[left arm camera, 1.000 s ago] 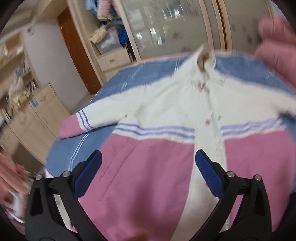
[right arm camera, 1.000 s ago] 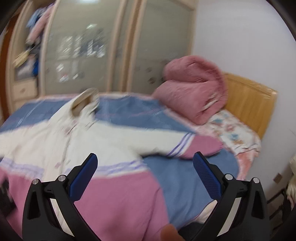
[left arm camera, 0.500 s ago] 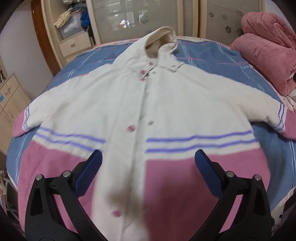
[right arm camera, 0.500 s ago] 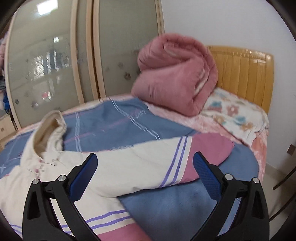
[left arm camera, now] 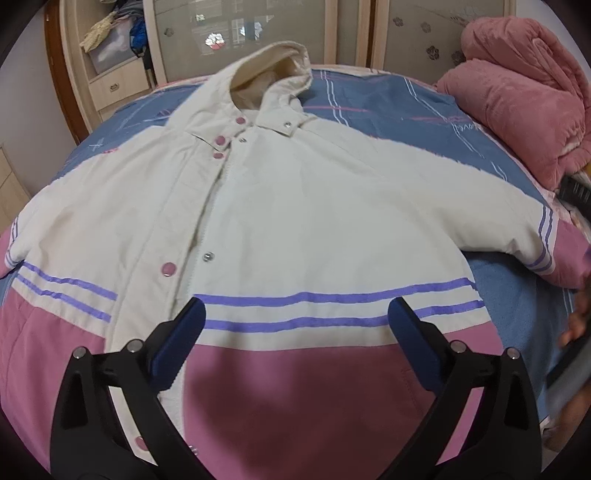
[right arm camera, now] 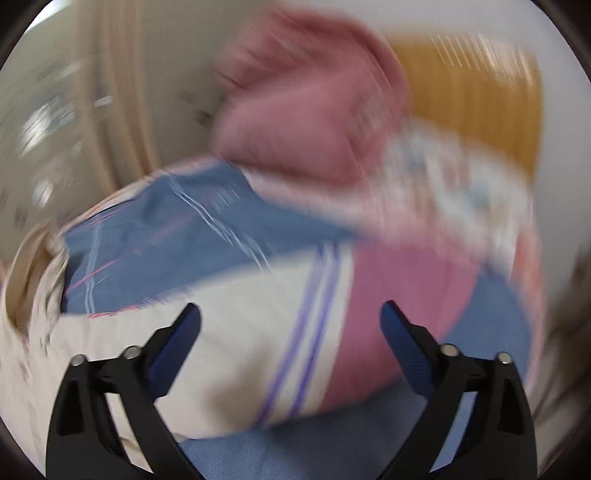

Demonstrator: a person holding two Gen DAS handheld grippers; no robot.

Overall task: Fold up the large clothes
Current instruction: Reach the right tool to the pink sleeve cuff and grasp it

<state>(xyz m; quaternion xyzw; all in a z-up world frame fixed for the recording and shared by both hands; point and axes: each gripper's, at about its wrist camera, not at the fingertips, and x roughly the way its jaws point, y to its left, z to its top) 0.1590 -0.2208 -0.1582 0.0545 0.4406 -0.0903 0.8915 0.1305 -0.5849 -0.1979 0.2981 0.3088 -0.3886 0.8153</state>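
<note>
A large hooded coat [left arm camera: 295, 221], cream on top with purple stripes and a pink lower part, lies spread flat, front up, on the bed. My left gripper [left arm camera: 295, 314] is open and empty above the coat's lower front, over the purple stripes. My right gripper [right arm camera: 290, 314] is open and empty above the coat's right sleeve [right arm camera: 295, 332], near its striped pink cuff. The right wrist view is motion-blurred.
The bed has a blue striped cover [left arm camera: 388, 107]. A rolled pink quilt [left arm camera: 517, 99] lies at the bed's right end by a wooden headboard [right arm camera: 472, 92]. Wardrobe doors [left arm camera: 351, 29] and a drawer unit [left arm camera: 114, 85] stand behind the bed.
The left gripper has moved closer over the coat's front. The right gripper has swung down toward the right sleeve cuff, blurring its view. Both stay open.
</note>
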